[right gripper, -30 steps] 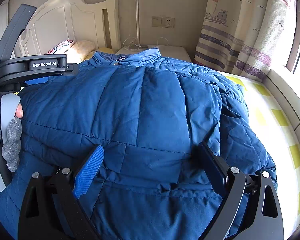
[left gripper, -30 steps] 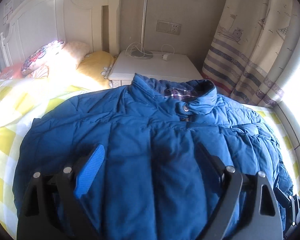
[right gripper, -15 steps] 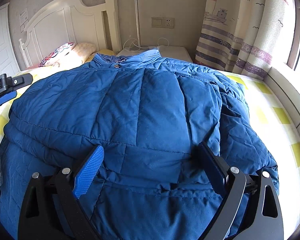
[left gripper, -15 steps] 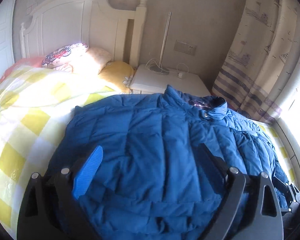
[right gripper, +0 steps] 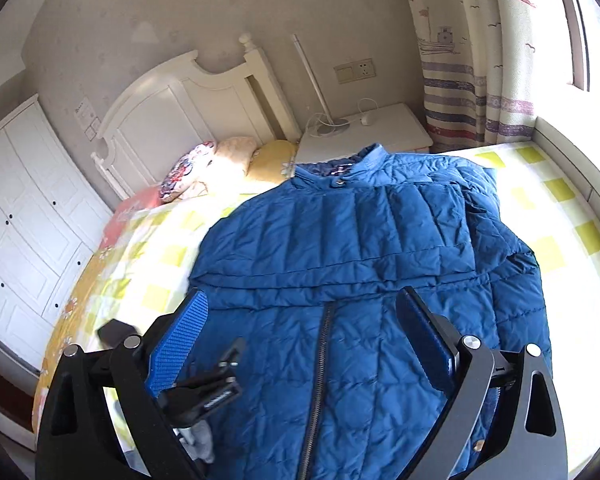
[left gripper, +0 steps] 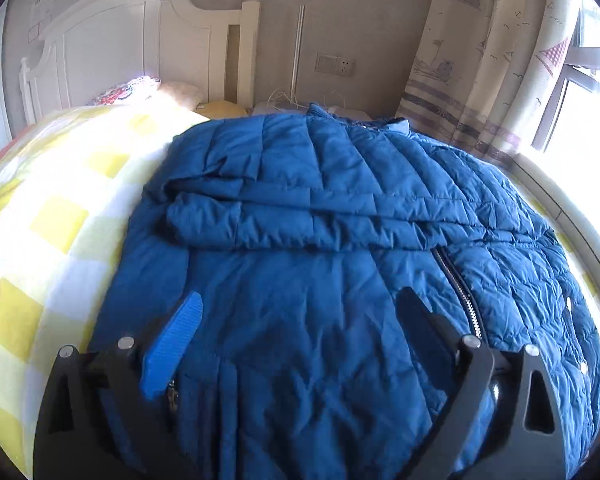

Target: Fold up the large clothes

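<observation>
A large blue quilted jacket (left gripper: 320, 184) lies front up on the bed, its collar toward the nightstand. One sleeve (left gripper: 300, 224) is folded across the chest, and the zipper (left gripper: 456, 280) runs down at the right. My left gripper (left gripper: 300, 298) hovers open over the jacket's lower part, with nothing between its pads. My right gripper (right gripper: 302, 295) is open too, held high above the jacket (right gripper: 340, 232) and its zipper (right gripper: 320, 360). The left tool's black body (right gripper: 204, 392) and a grey glove show at the lower left of the right wrist view.
The bed carries a yellow checked blanket (left gripper: 60, 216) and pillows (right gripper: 204, 164) by the white headboard (left gripper: 140, 48). A white nightstand (right gripper: 380, 128) with a lamp stands beyond the collar. Curtains (left gripper: 480, 60) and a window ledge line the right side. A white wardrobe (right gripper: 20, 220) stands at the left.
My left gripper has drawn back from the collar toward the hem, so the folded sleeve and zipper now show. My right gripper has risen and tilted, taking in the whole jacket.
</observation>
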`<state>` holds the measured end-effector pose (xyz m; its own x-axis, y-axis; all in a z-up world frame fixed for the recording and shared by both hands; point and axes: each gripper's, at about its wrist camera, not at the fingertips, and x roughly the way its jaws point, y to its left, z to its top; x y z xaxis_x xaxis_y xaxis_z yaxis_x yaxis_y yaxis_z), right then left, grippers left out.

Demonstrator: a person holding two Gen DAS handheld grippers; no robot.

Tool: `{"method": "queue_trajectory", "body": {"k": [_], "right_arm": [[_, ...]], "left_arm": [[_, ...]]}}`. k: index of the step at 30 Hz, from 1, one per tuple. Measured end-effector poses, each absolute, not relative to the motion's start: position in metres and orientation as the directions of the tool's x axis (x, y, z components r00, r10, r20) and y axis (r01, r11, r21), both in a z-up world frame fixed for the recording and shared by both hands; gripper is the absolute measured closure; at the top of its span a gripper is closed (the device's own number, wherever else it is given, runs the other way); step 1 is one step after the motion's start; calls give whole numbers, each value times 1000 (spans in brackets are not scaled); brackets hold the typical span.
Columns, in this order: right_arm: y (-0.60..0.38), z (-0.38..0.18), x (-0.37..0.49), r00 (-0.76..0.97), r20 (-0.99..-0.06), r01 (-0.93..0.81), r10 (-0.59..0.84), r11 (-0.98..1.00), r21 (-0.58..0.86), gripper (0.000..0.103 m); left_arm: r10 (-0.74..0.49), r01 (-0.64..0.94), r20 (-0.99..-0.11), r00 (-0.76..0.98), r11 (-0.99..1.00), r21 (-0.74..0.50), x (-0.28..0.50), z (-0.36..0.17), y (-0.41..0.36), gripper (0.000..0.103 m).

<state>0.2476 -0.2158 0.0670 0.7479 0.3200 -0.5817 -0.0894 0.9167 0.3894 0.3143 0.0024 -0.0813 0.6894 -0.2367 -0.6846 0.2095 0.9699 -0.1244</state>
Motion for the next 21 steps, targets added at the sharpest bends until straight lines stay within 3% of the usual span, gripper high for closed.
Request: {"method": "queue_trajectory", "body": {"k": [4, 10, 16, 21], "right_arm": [[-131, 146, 172, 668, -479, -389, 570, 816, 428, 6], [-34, 222, 68, 620, -406, -626, 672, 735, 261, 6], [-5, 232, 10, 663, -398, -673, 634, 737, 54, 6], [-9, 218, -4, 638, -474, -678, 607, 735, 29, 6]], "left_arm": [[-244, 188, -669, 702, 970, -156, 311, -82, 10, 6], [-226, 169, -688, 689, 974, -151, 316, -87, 11, 6], [-222, 151, -682, 697, 975, -163, 313, -88, 13, 6], [-234, 161, -681, 693, 972, -171, 298, -86, 20, 6]]}}
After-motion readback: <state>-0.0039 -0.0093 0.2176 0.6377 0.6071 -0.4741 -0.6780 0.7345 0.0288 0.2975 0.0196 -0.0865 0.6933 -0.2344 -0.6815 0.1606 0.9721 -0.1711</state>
